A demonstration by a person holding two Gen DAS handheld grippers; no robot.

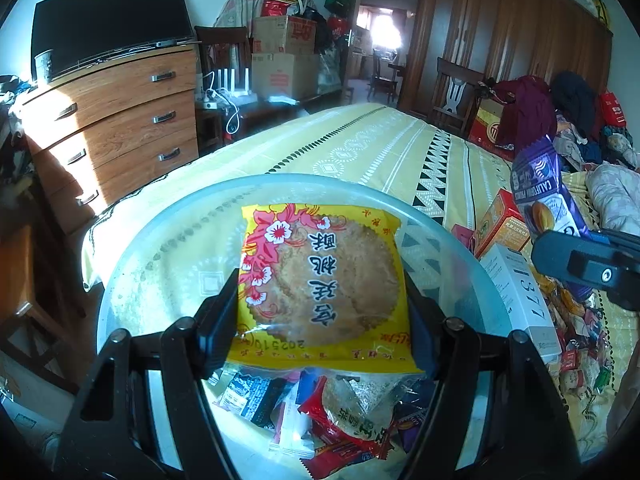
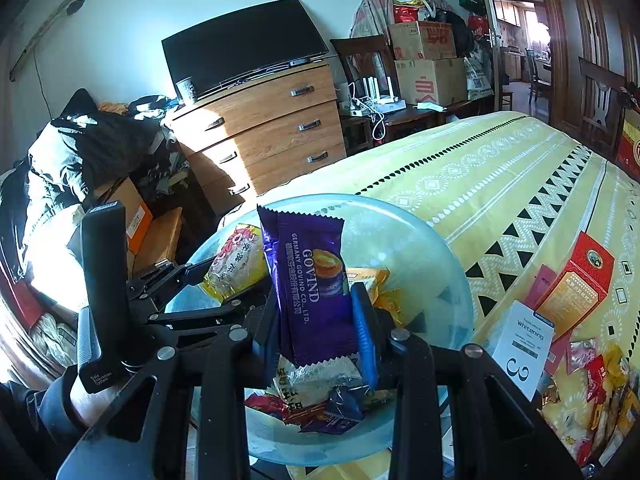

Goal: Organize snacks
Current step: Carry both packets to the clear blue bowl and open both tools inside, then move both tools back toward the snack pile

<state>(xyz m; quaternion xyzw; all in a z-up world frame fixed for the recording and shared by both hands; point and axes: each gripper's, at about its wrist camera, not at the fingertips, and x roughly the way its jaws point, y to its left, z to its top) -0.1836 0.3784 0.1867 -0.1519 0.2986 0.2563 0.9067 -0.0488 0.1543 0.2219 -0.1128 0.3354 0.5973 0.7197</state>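
Note:
My left gripper (image 1: pixel 320 304) is shut on a yellow walnut-cookie packet (image 1: pixel 320 280) with red flowers, held over a clear round plastic bowl (image 1: pixel 168 240). Several wrapped snacks (image 1: pixel 332 420) lie in the bowl below it. My right gripper (image 2: pixel 320 316) is shut on a purple Govind snack packet (image 2: pixel 312 284), upright over the same bowl (image 2: pixel 432 264). The left gripper and its yellow packet (image 2: pixel 236 260) show at the left of the right wrist view. The purple packet (image 1: pixel 544 188) and right gripper (image 1: pixel 592 268) show at the right of the left wrist view.
The bowl sits on a bed with a yellow patterned sheet (image 1: pixel 380 148). A white box (image 2: pixel 524 352), an orange-red box (image 2: pixel 576 284) and a pile of loose candies (image 2: pixel 600 392) lie to the right. A wooden dresser (image 2: pixel 264 128) with a TV stands beyond.

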